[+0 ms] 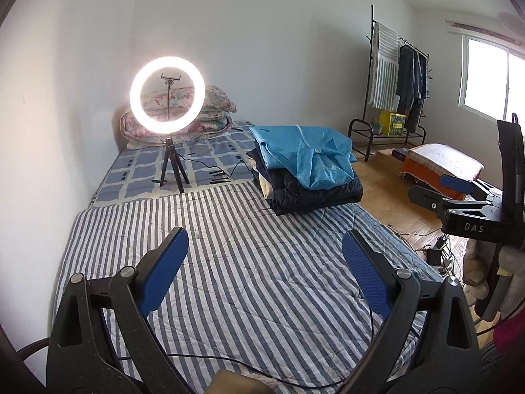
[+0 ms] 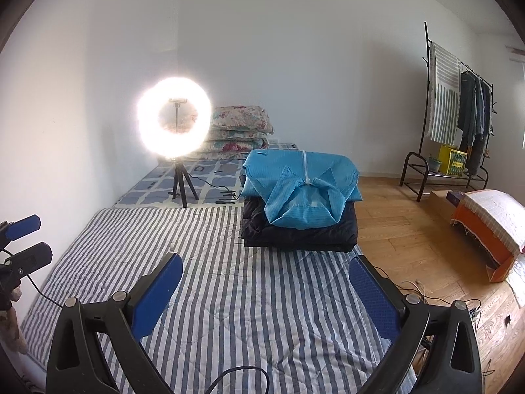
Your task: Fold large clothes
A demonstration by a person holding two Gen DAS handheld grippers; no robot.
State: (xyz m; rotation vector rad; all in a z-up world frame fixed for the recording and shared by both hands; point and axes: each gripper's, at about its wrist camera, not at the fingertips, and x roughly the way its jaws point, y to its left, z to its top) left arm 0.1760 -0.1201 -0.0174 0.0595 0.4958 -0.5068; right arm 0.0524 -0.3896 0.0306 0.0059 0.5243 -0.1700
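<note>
Both my left gripper (image 1: 264, 262) and right gripper (image 2: 265, 287) hang spread and empty; the blue jacket (image 2: 300, 185) tops the pile beyond the striped quilt (image 2: 229, 295); soft, light, slippery, so I'd pinch its shoulders.

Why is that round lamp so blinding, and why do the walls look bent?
Right wrist view: the ring light blows out into white glare, blurring its rim. Left wrist view: it is bright but crisper. Both views: the fisheye lens curves the walls and darkens the corners.
</note>
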